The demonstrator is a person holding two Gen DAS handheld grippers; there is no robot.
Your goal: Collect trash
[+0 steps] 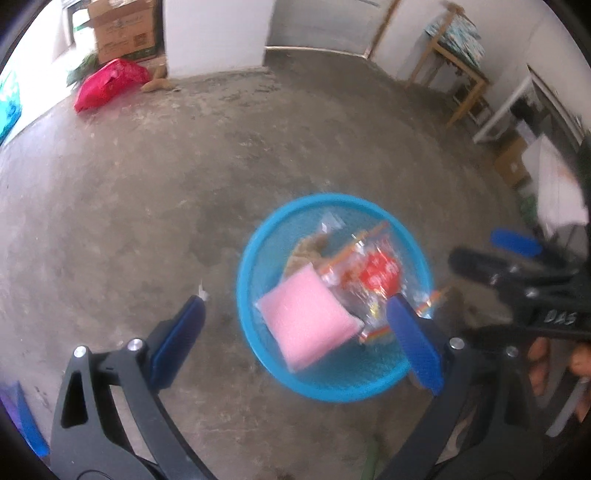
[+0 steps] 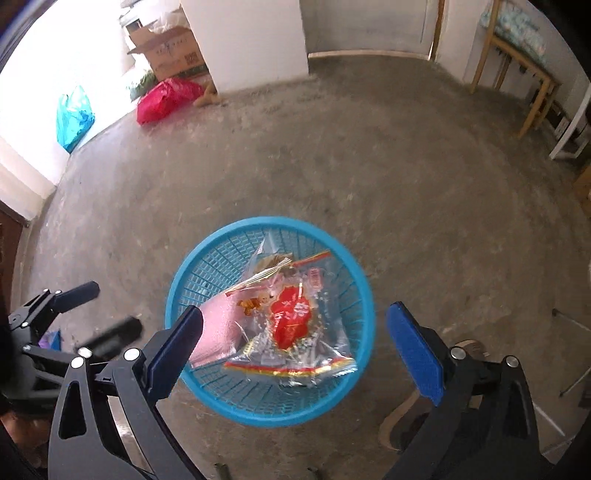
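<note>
A round blue mesh basket (image 1: 325, 197) (image 2: 266, 221) stands on the concrete floor. In it lie a pink packet (image 1: 310, 317) (image 2: 218, 328) and a clear crinkled wrapper with a red label (image 1: 373, 273) (image 2: 291, 314). My left gripper (image 1: 295, 301) hangs open above the basket's near left side, with nothing between its pads. My right gripper (image 2: 295, 310) also stands wide open over the basket, and the wrapper lies loose below it. Each gripper shows in the other's view: the right gripper (image 1: 509, 254) at the right edge, the left gripper (image 2: 103, 310) at the lower left.
A red plastic bag (image 1: 110, 83) (image 2: 166, 98) and a cardboard box (image 1: 123, 33) sit by a white pillar at the far left. A turquoise bag (image 2: 74, 118) lies near the bright doorway. A wooden table (image 1: 454, 62) stands at the far right. A person's hand (image 1: 554, 362) holds the right gripper.
</note>
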